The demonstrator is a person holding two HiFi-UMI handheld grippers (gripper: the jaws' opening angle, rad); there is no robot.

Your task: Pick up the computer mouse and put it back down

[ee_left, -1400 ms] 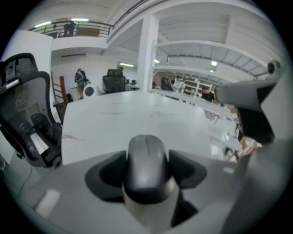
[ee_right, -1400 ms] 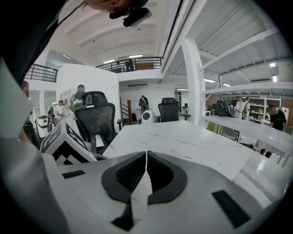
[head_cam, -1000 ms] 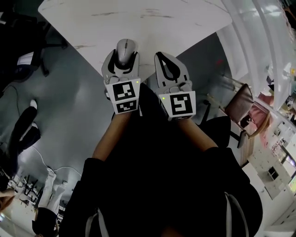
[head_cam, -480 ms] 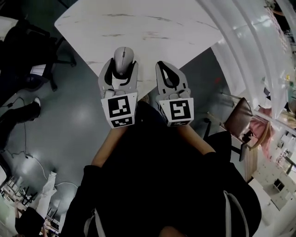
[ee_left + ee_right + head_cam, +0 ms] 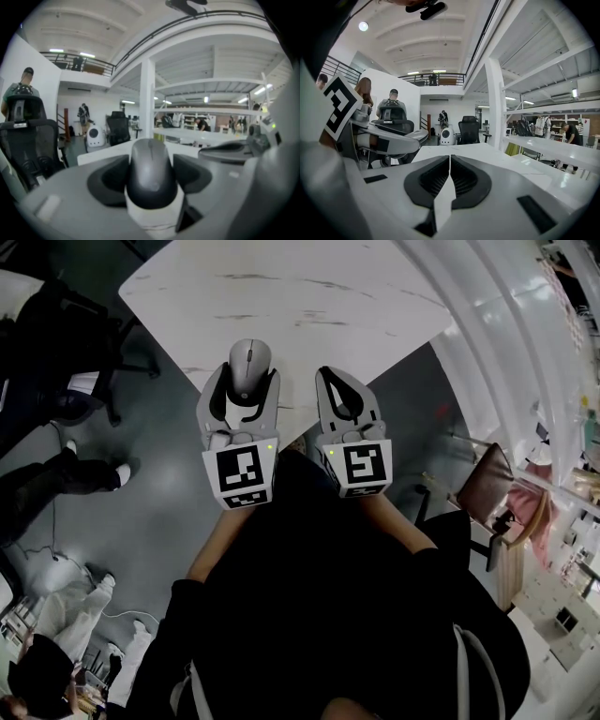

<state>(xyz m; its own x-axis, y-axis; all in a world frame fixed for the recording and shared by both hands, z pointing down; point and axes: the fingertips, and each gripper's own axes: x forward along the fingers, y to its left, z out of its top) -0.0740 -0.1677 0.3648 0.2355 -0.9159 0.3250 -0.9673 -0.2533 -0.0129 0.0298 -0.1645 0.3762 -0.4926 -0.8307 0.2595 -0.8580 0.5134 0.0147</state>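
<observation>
A grey computer mouse (image 5: pixel 249 363) sits clamped between the jaws of my left gripper (image 5: pixel 247 371), lifted clear above the white marble table (image 5: pixel 309 306). From the left gripper view the mouse (image 5: pixel 151 169) fills the middle, its nose pointing away, with both dark pads pressed against its sides. My right gripper (image 5: pixel 335 379) hovers beside it on the right, shut, its jaws meeting with nothing between them. Seen in its own view, the right gripper (image 5: pixel 449 166) has its ribbed pads closed together above the table (image 5: pixel 464 152).
The table's near corner lies just under both grippers, with grey floor around it. A brown chair (image 5: pixel 489 457) stands at the right, an office chair (image 5: pixel 84 343) and a person's legs (image 5: pixel 56 479) at the left. Office chairs (image 5: pixel 468 130) and people stand beyond the table.
Both grippers have risen from the table, the left one more, carrying the mouse up with it. The head view has shifted, and a person at the left has walked.
</observation>
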